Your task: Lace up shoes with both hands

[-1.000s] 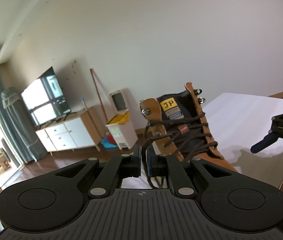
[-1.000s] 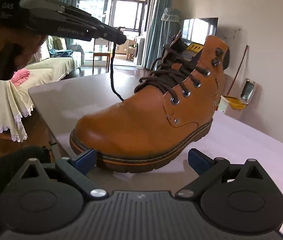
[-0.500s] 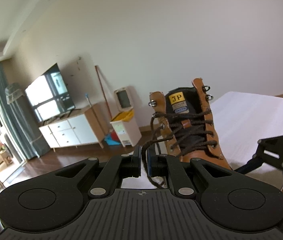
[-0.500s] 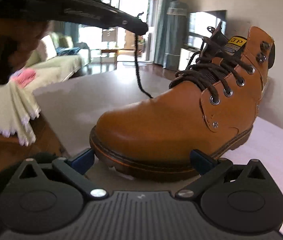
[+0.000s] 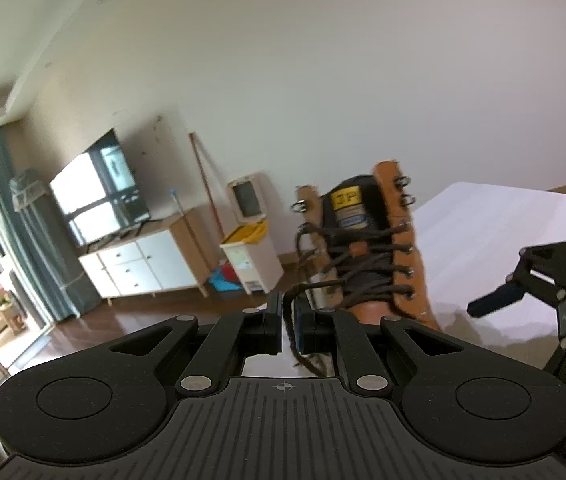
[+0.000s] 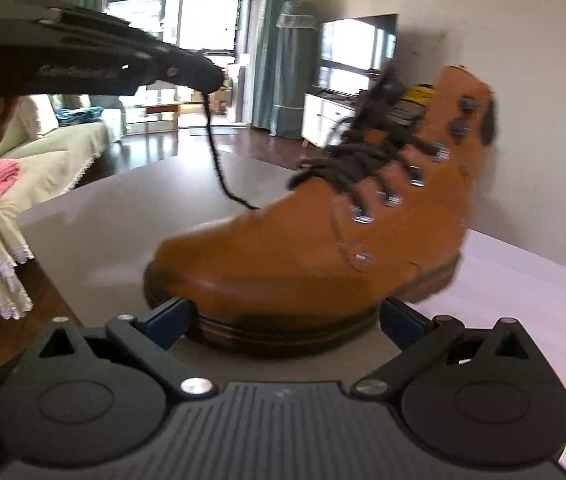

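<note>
Left wrist view: the left hand-held gripper is closed almost fully on a dark brown lace, which is pinched between its fingertips and runs forward and up to the tan boot. The boot stands just ahead of and slightly right of the fingers, toe toward the camera, on the pale surface. The lower eyelets are crossed with lace; the top two pairs of metal hooks are seen bare. Compared with a second ago, the boot is seen more squarely from the front, and the lace lies in a slacker loop ahead of the fingertips. The right hand-held gripper shows far to the right, its one visible finger pointing toward the boot.

Right wrist view: the right hand-held gripper is held wide open and empty, with the boot's toe framed between its two blue pads. Over the last second the boot has come closer and the picture is now blurred by motion. The left hand-held gripper is seen up and to the left, the lace hanging from its tip to the surface beside the boot.

The change is judged to mean that the free end is being gathered while the open gripper is brought in, probably to steady the boot or take a lace. The bare hooks suggest that lacing is left to do at the top.
</note>
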The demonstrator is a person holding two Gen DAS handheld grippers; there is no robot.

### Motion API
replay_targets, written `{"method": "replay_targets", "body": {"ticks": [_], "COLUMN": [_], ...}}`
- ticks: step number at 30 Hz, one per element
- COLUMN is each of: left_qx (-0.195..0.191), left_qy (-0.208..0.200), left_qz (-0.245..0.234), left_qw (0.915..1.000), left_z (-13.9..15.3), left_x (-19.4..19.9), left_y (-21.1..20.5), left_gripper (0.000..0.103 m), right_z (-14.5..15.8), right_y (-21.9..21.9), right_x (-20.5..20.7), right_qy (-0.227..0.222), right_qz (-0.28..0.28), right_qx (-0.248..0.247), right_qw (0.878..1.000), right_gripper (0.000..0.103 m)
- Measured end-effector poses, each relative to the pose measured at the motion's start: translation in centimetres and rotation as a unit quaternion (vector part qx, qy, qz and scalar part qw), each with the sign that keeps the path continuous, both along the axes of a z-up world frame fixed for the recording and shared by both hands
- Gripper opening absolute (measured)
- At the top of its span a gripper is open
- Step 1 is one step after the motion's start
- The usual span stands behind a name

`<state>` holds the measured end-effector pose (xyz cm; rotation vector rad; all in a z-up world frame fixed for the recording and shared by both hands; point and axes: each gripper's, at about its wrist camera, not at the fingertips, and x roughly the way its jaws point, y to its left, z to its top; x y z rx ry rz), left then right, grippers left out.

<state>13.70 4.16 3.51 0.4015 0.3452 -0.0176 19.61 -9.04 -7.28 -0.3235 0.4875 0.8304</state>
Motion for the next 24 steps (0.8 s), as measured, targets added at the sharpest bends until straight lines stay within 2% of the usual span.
{"method": "replay_targets", "body": {"ticks": [9, 12, 20, 24], "left_qx": [0.017, 0.027, 0.036, 0.048], "left_qy": [0.013, 0.015, 0.006, -0.003], "left_qz": [-0.038, -0.043, -0.043, -0.045], "left_qw": [0.9990, 0.9986, 0.9984, 0.9979], "left_z": [-0.7, -1.0, -1.1, -1.3], "left_x": [1.9, 2.9, 5.9, 7.1], "left_y": [-3.0, -3.9, -6.2, -7.3], "left_gripper": [0.009, 0.009, 0.005, 0.005], "right_z": [0.1, 1.2, 2.9, 3.8], "right_y": [-4.4, -6.0, -8.4, -9.4], "right_x": [0.2, 1.0, 2.3, 3.3], "right_qy": [-0.023, -0.037, -0.043, -0.022], "right_qz": [-0.072, -0.098, -0.148, -0.154], "right_qx": [0.005, 0.016, 0.051, 0.086], "right_qw": [0.997, 0.994, 0.987, 0.984], "right_gripper": [0.102, 0.102, 0.102, 0.102]}}
